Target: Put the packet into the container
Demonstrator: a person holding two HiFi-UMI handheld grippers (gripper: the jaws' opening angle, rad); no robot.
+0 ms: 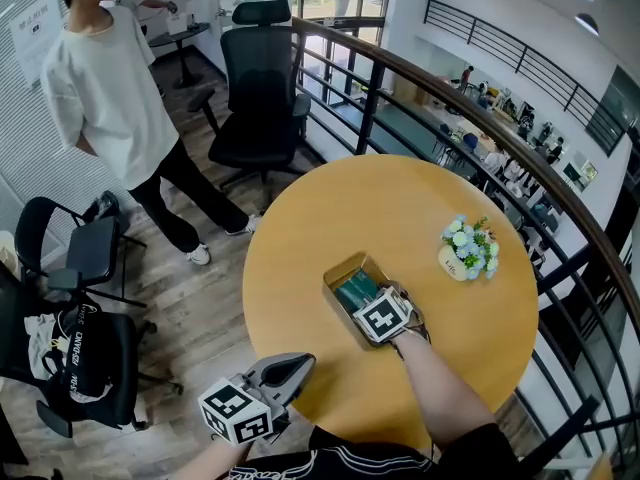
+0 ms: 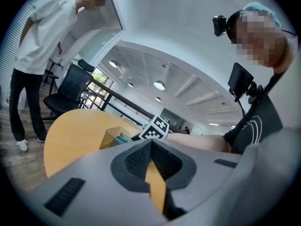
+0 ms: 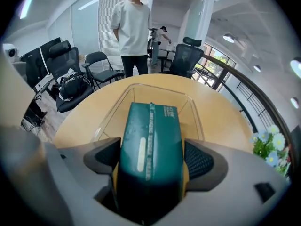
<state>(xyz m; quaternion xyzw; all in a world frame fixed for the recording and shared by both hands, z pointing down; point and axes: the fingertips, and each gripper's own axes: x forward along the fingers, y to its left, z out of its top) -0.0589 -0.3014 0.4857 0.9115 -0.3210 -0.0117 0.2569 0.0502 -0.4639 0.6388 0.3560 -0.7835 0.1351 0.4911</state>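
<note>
A dark green packet (image 3: 149,145) sits between the jaws of my right gripper (image 3: 150,161), which is shut on its sides. In the right gripper view the packet's far end reaches over the clear rectangular container (image 3: 195,111) on the round yellow table. The head view shows the right gripper (image 1: 366,302) at the container's (image 1: 338,274) near end, with the packet (image 1: 354,289) inside its outline. My left gripper (image 1: 288,368) hovers at the table's near-left edge, away from the container, jaws together and holding nothing. In its own view the left gripper (image 2: 151,160) points toward the container (image 2: 113,134).
A small pot of pale flowers (image 1: 468,248) stands on the table (image 1: 400,198) to the right of the container. A black railing (image 1: 560,258) curves behind the table. An office chair (image 1: 262,88) and a standing person (image 1: 110,98) are at the far left; more chairs (image 1: 80,348) stand nearer.
</note>
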